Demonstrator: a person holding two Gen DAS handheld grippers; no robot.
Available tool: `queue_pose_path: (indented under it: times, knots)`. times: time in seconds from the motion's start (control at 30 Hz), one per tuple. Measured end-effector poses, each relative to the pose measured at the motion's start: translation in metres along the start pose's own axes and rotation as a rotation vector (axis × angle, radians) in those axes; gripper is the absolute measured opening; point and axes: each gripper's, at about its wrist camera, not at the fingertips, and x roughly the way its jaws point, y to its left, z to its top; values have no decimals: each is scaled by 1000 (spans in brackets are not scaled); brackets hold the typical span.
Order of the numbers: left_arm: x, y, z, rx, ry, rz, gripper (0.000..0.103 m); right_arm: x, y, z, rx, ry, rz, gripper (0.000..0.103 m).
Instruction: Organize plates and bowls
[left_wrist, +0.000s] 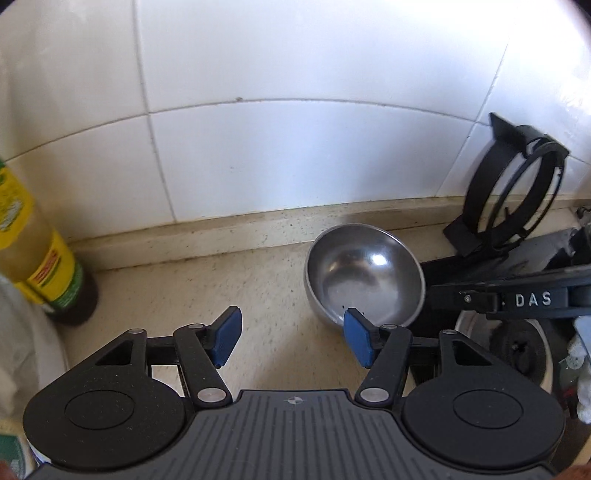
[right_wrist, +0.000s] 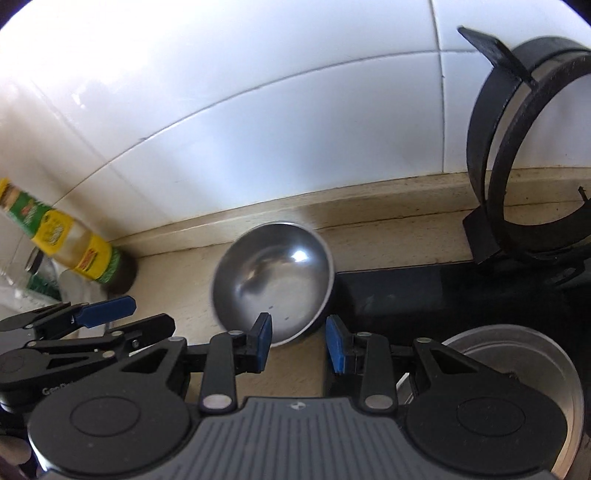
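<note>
Both empty — left gripper (left_wrist: 291, 338) wide, right gripper (right_wrist: 299, 345) narrower — right should straddle the steel bowl (right_wrist: 273, 282) rim squarely.

Both fisheye cameras sit low behind their own gripper fingers, facing the tiled wall (left_wrist: 295, 147) close above the counter (left_wrist: 166, 288). The left wrist view has the steel bowl (left_wrist: 364, 273) at one o'clock; the right wrist view, nearer, has it at twelve. Both share the bottle (right_wrist: 74, 247) at nine and the black ring stand (right_wrist: 517, 147) at two o'clock.

Home kitchen: tiled wall (left_wrist: 295, 147), hob (right_wrist: 406, 295), oil bottle (left_wrist: 40, 258).
</note>
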Motion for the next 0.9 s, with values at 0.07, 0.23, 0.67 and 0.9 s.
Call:
queue_pose_path:
  times: [0.07,0.23,0.67,0.9]
  knots:
    - [10,-3,5,8,9,5,68,6,-7,6,12,2,3,35]
    - [33,-11,10,42,29,25,69,23,-12,12,21,18,7,35]
    - [59,-26,16,122,34,77,71,50,-19,13,26,58,9,36]
    - [69,-32,14,144,52,87,65,60,-19,11,9,80,15,36]
